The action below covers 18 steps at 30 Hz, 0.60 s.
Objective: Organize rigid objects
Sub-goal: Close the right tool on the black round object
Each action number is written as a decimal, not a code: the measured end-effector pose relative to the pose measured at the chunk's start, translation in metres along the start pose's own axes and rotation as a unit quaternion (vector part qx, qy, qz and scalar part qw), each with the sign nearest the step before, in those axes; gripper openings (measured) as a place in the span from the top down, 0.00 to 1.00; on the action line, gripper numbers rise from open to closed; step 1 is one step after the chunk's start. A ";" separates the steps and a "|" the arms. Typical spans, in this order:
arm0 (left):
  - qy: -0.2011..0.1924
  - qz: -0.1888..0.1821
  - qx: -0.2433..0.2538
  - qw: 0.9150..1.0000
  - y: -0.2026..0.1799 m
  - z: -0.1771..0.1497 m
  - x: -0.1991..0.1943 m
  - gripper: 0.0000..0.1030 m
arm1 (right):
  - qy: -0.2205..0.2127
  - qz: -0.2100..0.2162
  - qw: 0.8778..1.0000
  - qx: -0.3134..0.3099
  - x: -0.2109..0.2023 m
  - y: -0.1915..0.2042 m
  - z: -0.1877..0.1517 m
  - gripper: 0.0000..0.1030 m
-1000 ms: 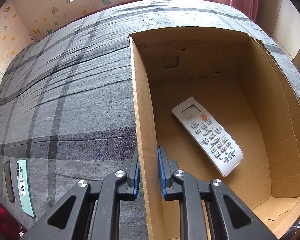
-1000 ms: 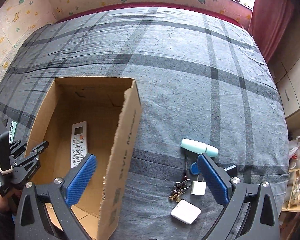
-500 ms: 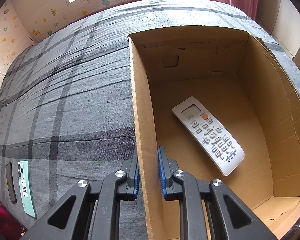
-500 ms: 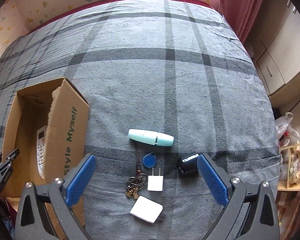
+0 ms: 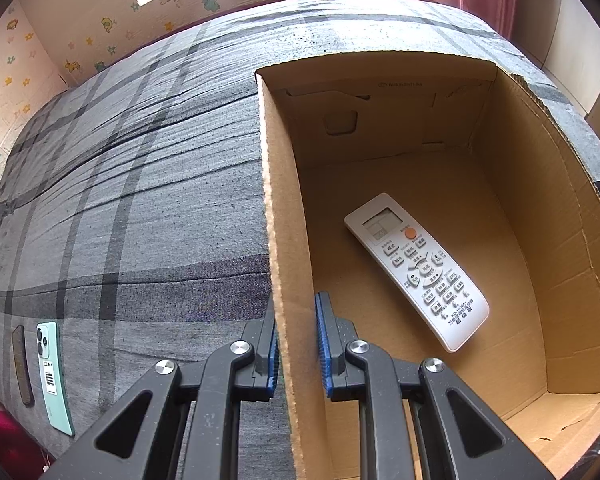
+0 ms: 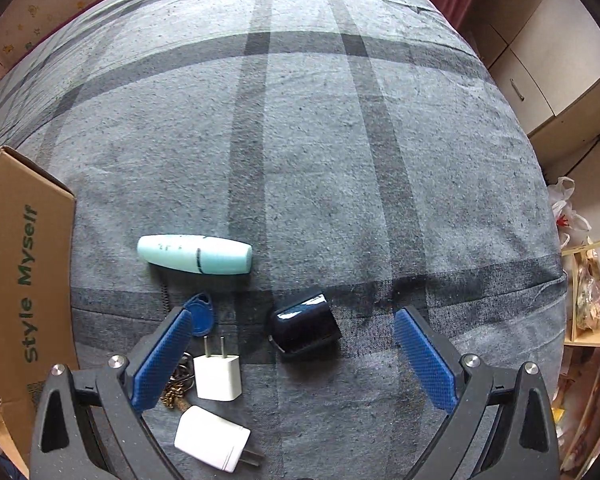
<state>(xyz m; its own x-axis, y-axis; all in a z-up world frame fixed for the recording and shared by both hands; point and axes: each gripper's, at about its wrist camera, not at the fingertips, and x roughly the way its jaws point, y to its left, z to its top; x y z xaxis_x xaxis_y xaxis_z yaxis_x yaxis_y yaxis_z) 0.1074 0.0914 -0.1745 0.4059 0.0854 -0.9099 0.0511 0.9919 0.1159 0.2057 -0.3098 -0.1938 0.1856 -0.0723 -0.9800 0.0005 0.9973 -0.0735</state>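
Note:
My left gripper [image 5: 296, 344] is shut on the left wall of an open cardboard box [image 5: 278, 240] standing on the grey plaid bed. A white remote [image 5: 416, 268] lies on the box floor. My right gripper [image 6: 292, 360] is open and empty, low over a shiny dark blue block [image 6: 304, 326] that lies between its fingers. To the left of the block lie a mint green tube [image 6: 194, 254], a blue key fob [image 6: 200, 314] with a key bunch, and two white plug adapters [image 6: 218, 376] [image 6: 212, 444]. The box's outer side [image 6: 16, 280] shows at the left edge.
A mint green phone [image 5: 52, 376] and a dark flat item [image 5: 22, 364] lie on the bed left of the box. The bed edge runs at the right, with cabinets [image 6: 548, 64] and a shelf [image 6: 588, 300] beyond it.
My right gripper has moved right and down, away from the box, so the dark blue block now lies between its open fingers. My left gripper has kept its hold on the box wall.

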 end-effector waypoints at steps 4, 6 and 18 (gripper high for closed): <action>0.000 0.000 0.001 1.000 0.000 0.000 0.000 0.82 | 0.013 0.001 1.000 0.003 0.019 -0.007 -0.001 0.00; 0.001 0.000 0.000 1.000 0.000 0.000 0.001 0.82 | 0.017 0.004 1.000 0.006 0.026 -0.009 -0.002 0.00; 0.001 0.002 0.001 1.000 0.001 0.001 0.001 0.82 | 0.048 0.026 0.998 0.006 0.047 -0.011 0.001 0.38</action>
<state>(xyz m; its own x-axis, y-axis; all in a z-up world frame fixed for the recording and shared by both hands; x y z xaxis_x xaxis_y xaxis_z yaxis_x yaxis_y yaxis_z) 0.1084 0.0922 -0.1746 0.4035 0.0887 -0.9107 0.0519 0.9915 0.1196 0.2155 -0.3239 -0.2385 0.0897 -0.0200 -0.9958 0.0052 0.9998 -0.0196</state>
